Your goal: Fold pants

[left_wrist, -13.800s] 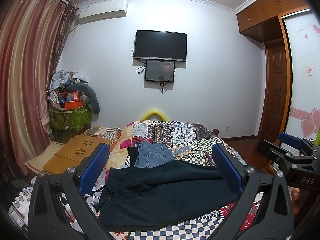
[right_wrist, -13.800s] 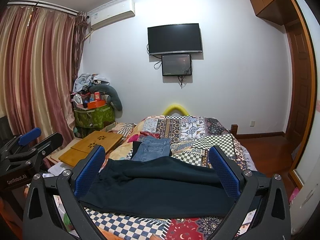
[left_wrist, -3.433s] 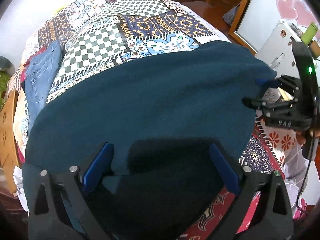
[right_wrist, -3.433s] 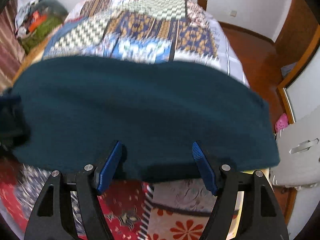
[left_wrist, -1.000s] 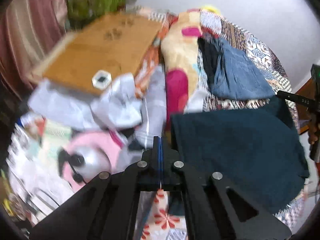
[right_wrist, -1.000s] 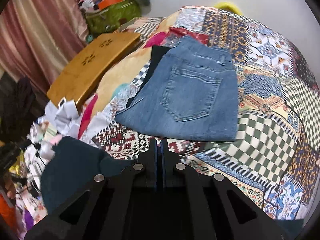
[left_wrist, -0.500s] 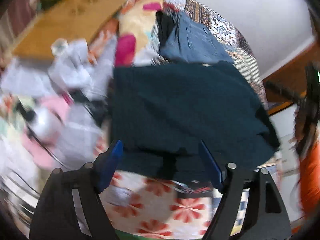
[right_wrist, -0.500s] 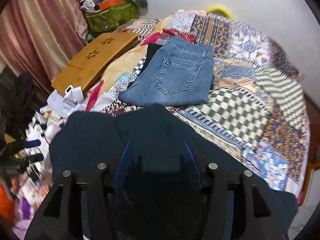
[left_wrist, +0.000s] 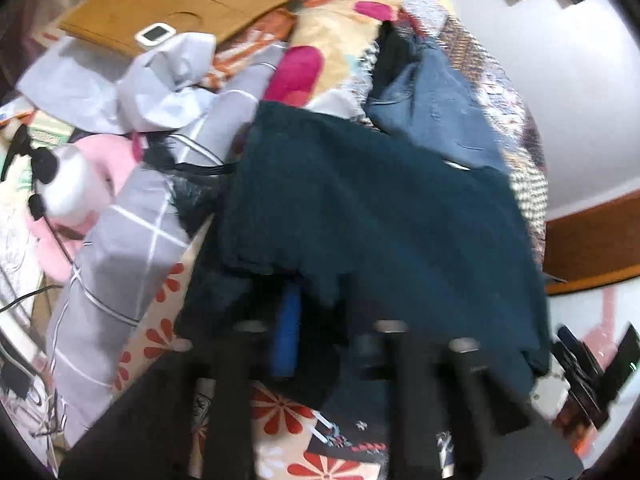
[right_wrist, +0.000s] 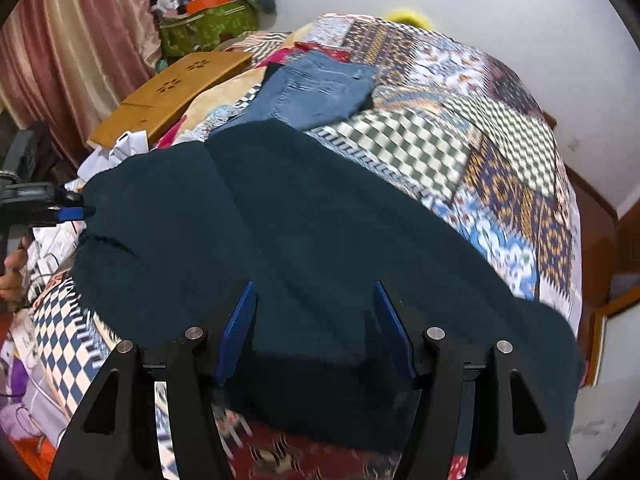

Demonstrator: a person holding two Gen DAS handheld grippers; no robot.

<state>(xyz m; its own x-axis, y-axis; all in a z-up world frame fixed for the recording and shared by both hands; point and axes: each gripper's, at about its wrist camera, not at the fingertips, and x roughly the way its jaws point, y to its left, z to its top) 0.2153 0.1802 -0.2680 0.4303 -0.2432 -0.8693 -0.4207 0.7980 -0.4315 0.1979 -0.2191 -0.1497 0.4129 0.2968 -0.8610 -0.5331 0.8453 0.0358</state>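
While the dark teal pants (right_wrist: 304,240) lie spread across the near part of the bed (right_wrist: 460,140), already doubled into a broad slab, the step in hand looks like taking hold for a further fold. The left gripper (left_wrist: 304,316) sits at the garment's near hem; its fingers are closing to a narrow gap, and a bunched edge of teal cloth lies right at and between the blue pads (left_wrist: 286,328). The picture is blurred there, so whether the pads already pinch the cloth I cannot tell for sure. Seen from the right wrist, that same gripper meets the cloth's far left corner, out beyond the right fingers' left tip.

The right gripper (right_wrist: 314,320) hovers over the middle of the near edge with its fingers about half apart. Cloth shows in the gap and past both tips, yet neither pad presses on it, so nothing is held on this side.

Folded blue jeans (right_wrist: 320,88) lie well ahead of the right fingertips, just touching the far edge of the teal fabric, with a wooden board (right_wrist: 172,88) off to their left.

Next, I judge, the left pinch must be made firm on all layers. The right fingers must also drop onto an edge and close before any lift, or the fold will skew.
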